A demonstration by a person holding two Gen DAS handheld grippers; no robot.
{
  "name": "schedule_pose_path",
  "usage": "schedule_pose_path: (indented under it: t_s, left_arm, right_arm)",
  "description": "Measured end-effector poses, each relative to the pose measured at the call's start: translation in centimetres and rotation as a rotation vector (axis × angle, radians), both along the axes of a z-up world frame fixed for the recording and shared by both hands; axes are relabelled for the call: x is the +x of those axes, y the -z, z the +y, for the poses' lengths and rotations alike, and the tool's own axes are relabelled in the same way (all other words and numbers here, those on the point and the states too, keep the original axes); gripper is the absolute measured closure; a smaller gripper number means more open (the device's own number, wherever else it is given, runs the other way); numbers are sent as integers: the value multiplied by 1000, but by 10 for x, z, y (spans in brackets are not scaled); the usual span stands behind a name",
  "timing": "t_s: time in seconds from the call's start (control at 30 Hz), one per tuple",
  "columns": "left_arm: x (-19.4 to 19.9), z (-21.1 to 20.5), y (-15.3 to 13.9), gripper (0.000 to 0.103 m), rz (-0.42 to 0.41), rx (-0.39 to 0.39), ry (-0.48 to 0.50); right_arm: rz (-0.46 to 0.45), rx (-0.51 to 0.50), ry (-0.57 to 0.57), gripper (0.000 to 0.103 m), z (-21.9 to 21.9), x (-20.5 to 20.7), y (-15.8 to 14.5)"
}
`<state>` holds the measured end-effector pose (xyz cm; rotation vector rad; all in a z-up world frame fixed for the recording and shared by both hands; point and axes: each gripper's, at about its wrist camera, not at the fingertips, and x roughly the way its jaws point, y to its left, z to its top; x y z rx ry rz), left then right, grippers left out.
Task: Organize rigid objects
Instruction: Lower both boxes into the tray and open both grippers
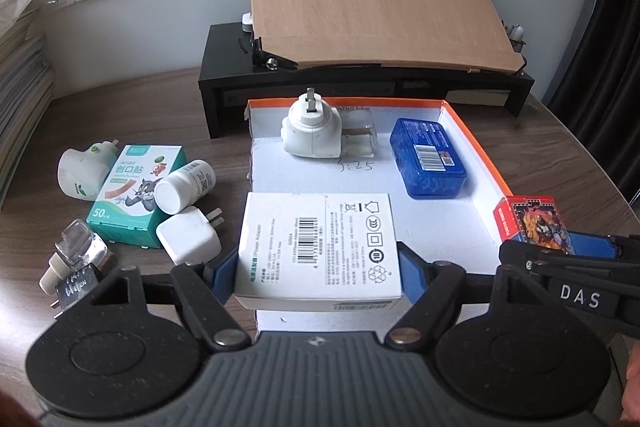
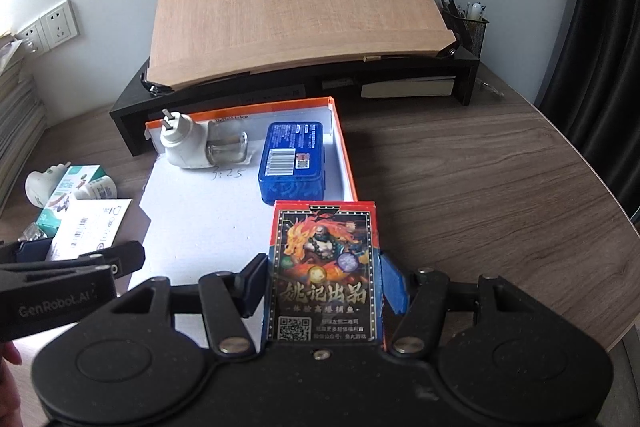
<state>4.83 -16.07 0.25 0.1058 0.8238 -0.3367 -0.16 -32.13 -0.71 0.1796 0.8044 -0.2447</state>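
Card deck (image 2: 326, 267) clamped in right tool (image 2: 326, 287), long axis forward; left tool (image 1: 316, 267) clamps adapter box (image 1: 320, 247).

Plug-in heater (image 1: 310, 129) lies left of tin (image 1: 430, 158) in tray (image 1: 472, 131).

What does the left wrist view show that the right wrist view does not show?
Only the left wrist view: a white cube charger and small clear plastic bottles on the table.

Only the right wrist view: a black mesh pen holder on the black shelf.

Both: the orange-rimmed white tray, the blue tin, the white adapter box and the red card pack.
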Motion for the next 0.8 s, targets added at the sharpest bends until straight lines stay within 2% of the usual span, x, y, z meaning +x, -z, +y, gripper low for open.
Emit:
schedule_pose_path:
  t_s: [0.47,0.53,0.8]
  left_arm:
    - [12,-7,9,24,6,18,8]
    - [15,-9,10,24,10,22,11]
    - [16,-15,11,24,8,15,20]
  right_arm:
    - [8,-29,-12,32,2,10,4]
    - [-11,-46,-11,39,2,8,2]
    - [-75,-34,18,39,-7,-5,-12]
